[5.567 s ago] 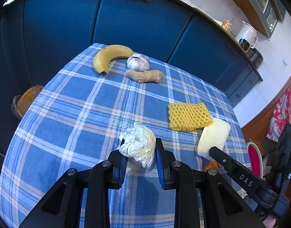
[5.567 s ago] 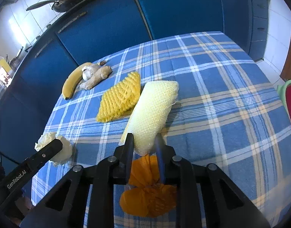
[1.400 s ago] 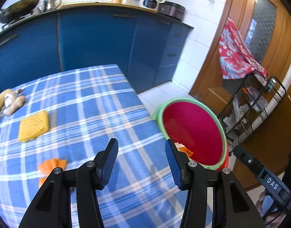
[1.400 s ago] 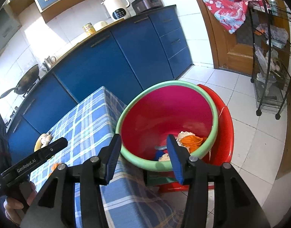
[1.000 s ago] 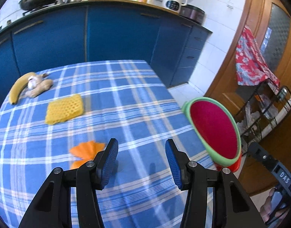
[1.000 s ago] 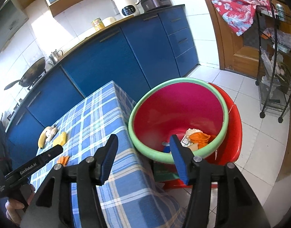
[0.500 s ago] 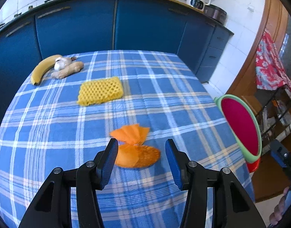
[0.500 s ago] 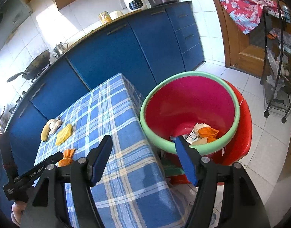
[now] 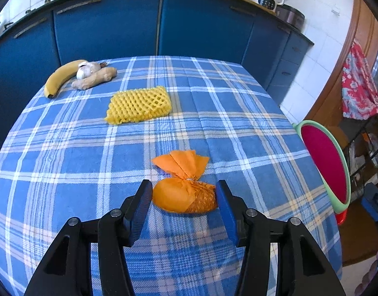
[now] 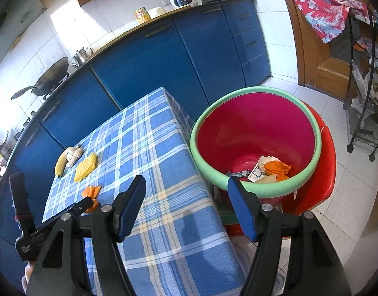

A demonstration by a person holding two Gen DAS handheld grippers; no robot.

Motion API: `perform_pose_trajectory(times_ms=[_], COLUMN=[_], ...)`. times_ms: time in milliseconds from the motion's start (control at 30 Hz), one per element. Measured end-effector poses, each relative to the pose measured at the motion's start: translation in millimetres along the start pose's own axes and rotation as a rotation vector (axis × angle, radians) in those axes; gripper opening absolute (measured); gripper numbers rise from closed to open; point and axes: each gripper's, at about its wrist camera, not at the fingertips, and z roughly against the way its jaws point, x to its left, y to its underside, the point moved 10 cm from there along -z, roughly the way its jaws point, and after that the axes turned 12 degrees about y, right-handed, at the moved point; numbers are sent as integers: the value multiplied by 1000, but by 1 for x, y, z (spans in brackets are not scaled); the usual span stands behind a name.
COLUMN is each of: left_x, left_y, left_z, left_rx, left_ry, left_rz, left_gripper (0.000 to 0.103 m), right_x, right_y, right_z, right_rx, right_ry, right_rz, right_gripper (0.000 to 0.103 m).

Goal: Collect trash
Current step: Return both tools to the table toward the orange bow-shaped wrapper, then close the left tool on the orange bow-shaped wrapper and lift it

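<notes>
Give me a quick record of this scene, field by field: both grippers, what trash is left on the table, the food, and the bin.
left gripper: open, jaws either side of the orange wrapper, not closed on it
right gripper: open, empty, near the bin
trash on table: orange wrapper; yellow foam net
food on table: banana, garlic, ginger, far corner
bin: red with green rim, beside the table, trash inside

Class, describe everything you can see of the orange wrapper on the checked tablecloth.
The crumpled orange paper-and-net wrapper has a rounded body, mesh-textured on its right, pinched to a fanned tail pointing away. It lies on the blue checked tablecloth, between the open jaws of the left hand-held gripper; contact is unclear.
</notes>
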Motion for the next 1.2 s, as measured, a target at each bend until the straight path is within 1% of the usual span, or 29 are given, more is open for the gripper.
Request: perform_pose_trajectory(times_ms=[133,367,567,667,800,967,1200], left_x=[2,1,2,4,11,29,69], left_y=[0,1,2,2,-4,-18,-41], left_z=[-5,-7,-2,4,18,38,69], left_rx=[-8,-9,-9,-13,-42,-89,-165], left_ry=[10,29,52,66,68,51,-9], left_rz=[13,15,21,29,37,59,105], left_gripper=[54,43,38,37,37,37,37], right_x=[3,9,19,26,40,64,103], right_y=[2,3,3,2,0,-1,-1], right_z=[-1,-1,-1,1,5,7,6], right_rx=[3,9,10,4,-5,-7,0], right_ry=[-5,-11,-20,-24,-36,-62,-101], right_rz=[8,19,37,54,81,122,184], right_gripper=[70,70,70,70,70,70,70])
